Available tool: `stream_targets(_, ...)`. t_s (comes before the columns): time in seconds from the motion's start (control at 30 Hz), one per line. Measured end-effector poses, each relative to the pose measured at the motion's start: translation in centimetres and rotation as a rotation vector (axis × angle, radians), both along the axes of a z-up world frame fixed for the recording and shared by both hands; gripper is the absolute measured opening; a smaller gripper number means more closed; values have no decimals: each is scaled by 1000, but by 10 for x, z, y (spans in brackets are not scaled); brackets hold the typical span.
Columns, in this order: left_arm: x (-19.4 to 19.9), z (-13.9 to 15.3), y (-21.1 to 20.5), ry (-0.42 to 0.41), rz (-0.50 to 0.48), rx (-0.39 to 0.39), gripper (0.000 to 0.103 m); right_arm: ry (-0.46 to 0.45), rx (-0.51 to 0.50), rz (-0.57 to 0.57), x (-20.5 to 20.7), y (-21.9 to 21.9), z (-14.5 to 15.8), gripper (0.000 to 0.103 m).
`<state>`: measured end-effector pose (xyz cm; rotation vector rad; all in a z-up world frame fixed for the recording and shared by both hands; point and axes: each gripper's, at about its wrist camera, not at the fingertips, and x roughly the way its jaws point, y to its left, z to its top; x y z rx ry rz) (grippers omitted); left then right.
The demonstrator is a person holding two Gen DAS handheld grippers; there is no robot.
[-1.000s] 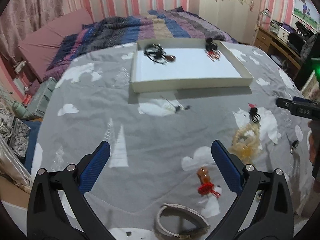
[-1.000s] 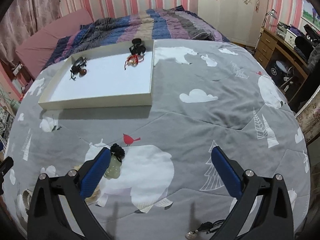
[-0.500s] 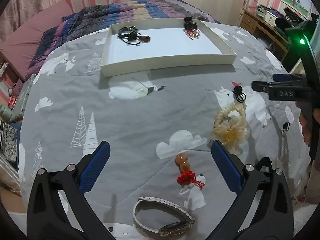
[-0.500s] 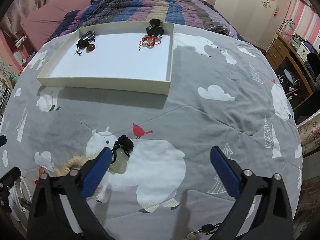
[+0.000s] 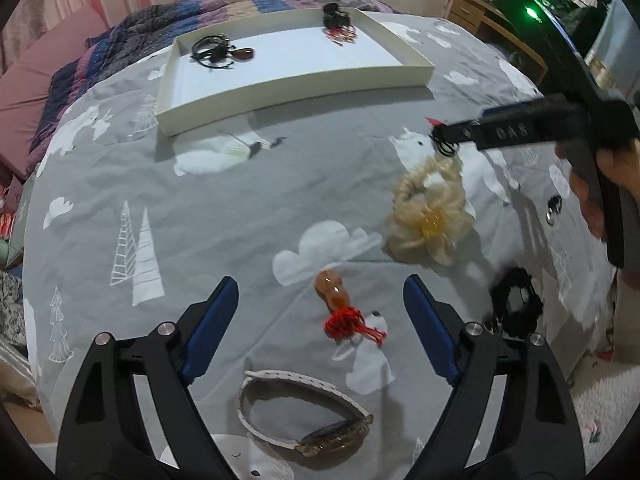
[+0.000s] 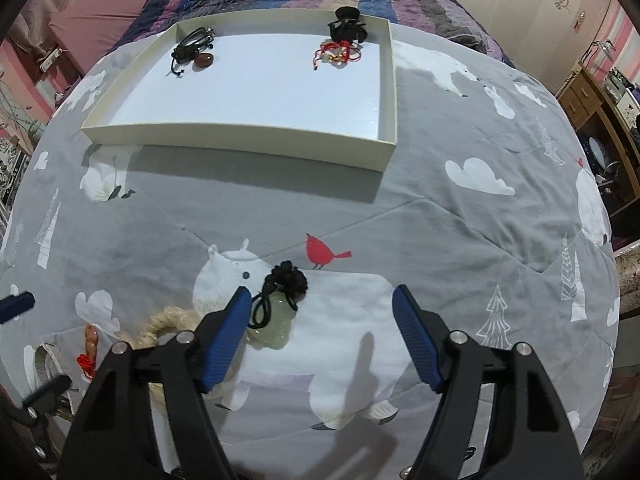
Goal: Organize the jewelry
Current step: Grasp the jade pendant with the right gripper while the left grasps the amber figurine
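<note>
You had an orange pendant (image 5: 333, 290) with a red tassel lying low centre, a white-strapped watch (image 5: 304, 416) below it, a cream bracelet (image 5: 430, 216) right, and a white tray (image 5: 296, 80) holding two pieces up top.

Both fisheye views are evenly and fairly brightly lit by indoor light from overhead, which throws a soft dark shadow on the bed cover (image 6: 460, 216) along the near wall of the white tray (image 6: 248, 138) and blurred shadows beneath the right gripper (image 6: 322, 340). The tray floor shows a mild bluish sheen, and a green lamp (image 5: 531, 12) glares at the top right of the left wrist view. Straight lines bow strongly toward the black, vignetted corners, and the cream bead string (image 5: 430, 216) and black cord (image 5: 516, 304) look slightly smeared.
</note>
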<state>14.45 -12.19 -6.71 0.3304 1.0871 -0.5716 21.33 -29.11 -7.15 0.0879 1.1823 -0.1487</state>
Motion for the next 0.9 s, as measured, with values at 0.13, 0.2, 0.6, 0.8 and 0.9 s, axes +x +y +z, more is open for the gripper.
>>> stream_targets(0.13,-11,-6,-6,5,-46,28,80,12,-3,16,3,6,-4,72)
stream_targets(0.2,-15,-10,-9,4,-63,42,77,22,-1,23,5,8,-7,65)
stream_targets(0.6,-9,-32,-22,70,-77,64,27,18,87,11,10,5,-18,41)
stream_targets(0.8,-4,-37,-23,83,-74,61,14,8,116,23,12,5,-20,34)
stream_targets(0.9,-3,-36,-18,76,-67,54,11,-8,121,21,12,5,-20,25)
